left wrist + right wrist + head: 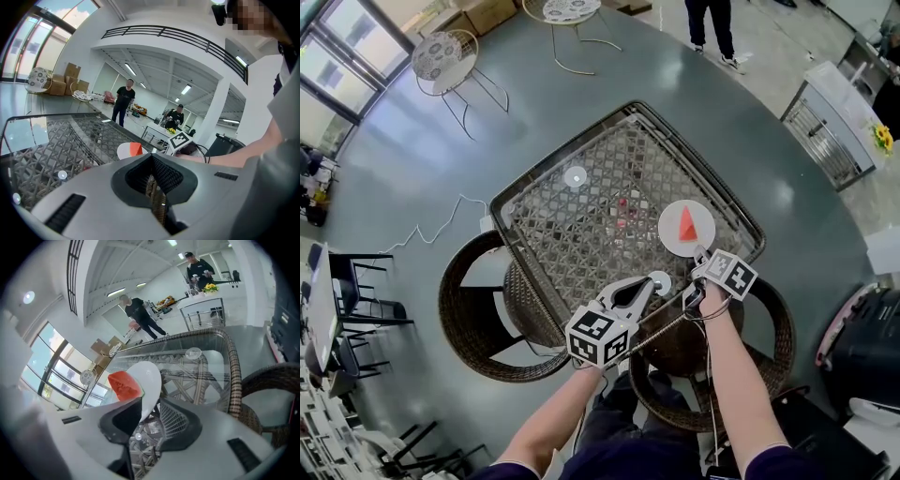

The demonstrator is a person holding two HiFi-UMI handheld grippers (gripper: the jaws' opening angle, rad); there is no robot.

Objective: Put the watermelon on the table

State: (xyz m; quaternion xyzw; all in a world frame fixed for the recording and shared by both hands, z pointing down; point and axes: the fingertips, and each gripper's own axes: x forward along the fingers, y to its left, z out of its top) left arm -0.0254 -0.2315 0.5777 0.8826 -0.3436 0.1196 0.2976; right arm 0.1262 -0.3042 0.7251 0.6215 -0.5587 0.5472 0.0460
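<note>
Glass table (572, 234): right gripper (697, 258) jaws clamp plate (668, 240), watermelon (687, 225) tip pointing away; left gripper (649, 284) jaws together.

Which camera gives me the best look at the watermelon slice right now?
Head view: the whole watermelon slice shows from above, unobstructed, on its plate. The right gripper view shows the slice close, but the right gripper covers its lower edge. The left gripper view shows only a small red tip.

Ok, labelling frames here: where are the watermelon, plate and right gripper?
watermelon (687, 225): head view, middle of the slice.
plate (668, 226): head view, bare white left of the slice.
right gripper (701, 257): head view, between its fingertips, at the plate's rim.
</note>
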